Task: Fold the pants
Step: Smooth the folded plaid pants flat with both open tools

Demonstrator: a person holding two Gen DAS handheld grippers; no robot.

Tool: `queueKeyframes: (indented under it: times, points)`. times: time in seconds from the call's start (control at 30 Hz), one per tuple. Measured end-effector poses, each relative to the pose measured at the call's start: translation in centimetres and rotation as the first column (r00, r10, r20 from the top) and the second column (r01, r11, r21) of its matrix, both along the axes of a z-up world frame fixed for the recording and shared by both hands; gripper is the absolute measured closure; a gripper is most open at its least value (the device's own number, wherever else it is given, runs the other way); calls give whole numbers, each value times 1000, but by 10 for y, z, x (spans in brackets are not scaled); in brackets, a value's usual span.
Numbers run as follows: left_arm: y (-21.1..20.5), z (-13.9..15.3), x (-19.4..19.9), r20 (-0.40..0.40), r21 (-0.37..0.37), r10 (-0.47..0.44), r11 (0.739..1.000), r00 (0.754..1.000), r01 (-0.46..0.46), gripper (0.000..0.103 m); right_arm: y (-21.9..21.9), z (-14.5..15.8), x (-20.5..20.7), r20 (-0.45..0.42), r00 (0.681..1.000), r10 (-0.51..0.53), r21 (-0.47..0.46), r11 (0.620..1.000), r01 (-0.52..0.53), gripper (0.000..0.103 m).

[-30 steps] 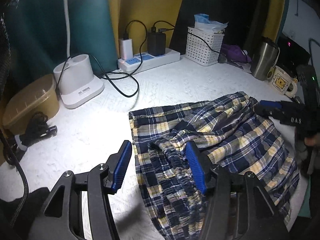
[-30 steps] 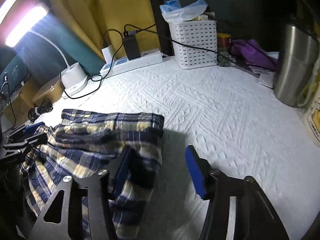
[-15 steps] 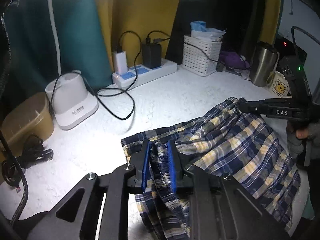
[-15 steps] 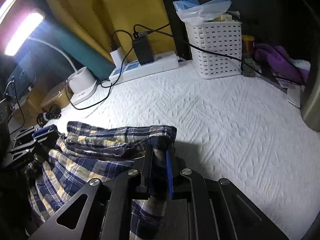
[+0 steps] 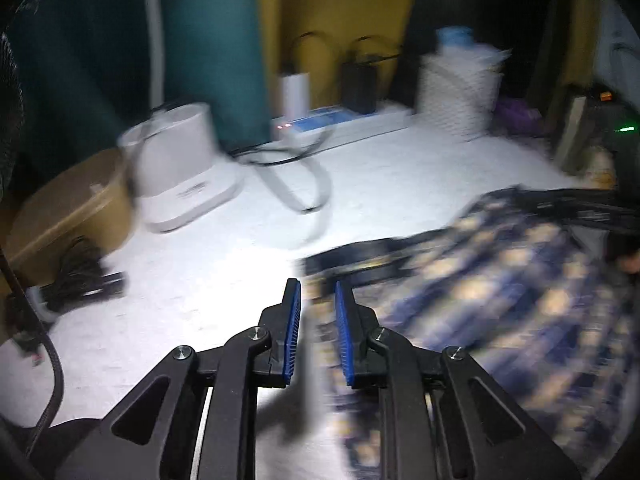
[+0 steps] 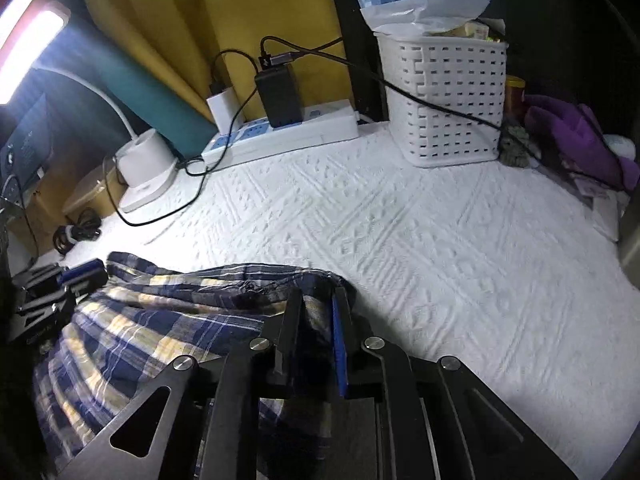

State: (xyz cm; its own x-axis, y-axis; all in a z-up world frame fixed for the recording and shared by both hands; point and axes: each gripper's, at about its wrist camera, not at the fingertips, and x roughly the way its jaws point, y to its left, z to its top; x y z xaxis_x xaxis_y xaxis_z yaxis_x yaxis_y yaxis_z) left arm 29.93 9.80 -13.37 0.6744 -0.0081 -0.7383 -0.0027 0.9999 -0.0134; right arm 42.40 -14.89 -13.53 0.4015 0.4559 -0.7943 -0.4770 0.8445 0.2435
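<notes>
Pants: the plaid pants (image 6: 152, 320) lie crumpled on the white cover of the desk (image 6: 420, 240), at about 8 o'clock in the right wrist view and at 3 o'clock in the blurred left wrist view.
Right hand-held gripper: the right hand-held gripper (image 6: 314, 322) is clenched on a dark edge of the pants; the cloth fills the narrow gap between the jaws.
Left hand-held gripper: the left hand-held gripper (image 5: 316, 312) has its blue pads close together with an edge of the pants between them. It seems to grasp the cloth, but the blur leaves a little doubt.
Step in hand: my judgement is that both grippers hold one edge of the pants to carry it over for a fold.
How to do it well: keep both grips firm, lift the edge level, keep the cloth lightly stretched between the two, and lay edge on edge before letting go.
Risk: the black cable (image 6: 168, 216) and the power strip (image 6: 288, 132) lie at 11 o'clock; keep the cloth away from them.
</notes>
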Motion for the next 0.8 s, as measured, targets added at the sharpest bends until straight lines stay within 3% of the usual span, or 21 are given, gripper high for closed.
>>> queueKeyframes:
  times: [0.03, 0.1, 0.13, 0.37, 0.43, 0.47, 0.67, 0.8]
  points:
    - [7, -2, 1, -25, -33, 13, 999, 1000, -14, 86, -2, 1, 1, 4, 1000, -12, -9, 1000, 12, 62]
    - [19, 3, -3, -45, -104, 46, 993, 998, -51, 86, -12, 5, 1, 10, 999, -50, -22, 999, 50, 46]
    - [21, 9, -7, -25, -103, 56, 993, 998, -58, 86, -18, 8, 0, 15, 998, -68, -23, 997, 69, 44]
    - [6, 53, -46, 97, -117, 7, 993, 995, 4, 85, -44, 34, -22, 60, 991, -122, -26, 992, 124, 43]
    - [-6, 57, -50, 105, -126, -33, 991, 994, 46, 64, -42, 34, -31, 52, 992, -113, -33, 993, 115, 43]
    - [-13, 56, -53, 106, -128, -55, 989, 993, 68, 59, -39, 32, -37, 43, 995, -95, -42, 994, 97, 43]
    - [-41, 21, -45, -31, -63, -114, 992, 993, 111, 56, -23, 5, -64, 34, 998, -47, -151, 987, 52, 43]
    - [-32, 4, -42, -65, -88, -84, 993, 994, 79, 53, -31, -2, -73, 48, 997, -61, -184, 981, 69, 41]
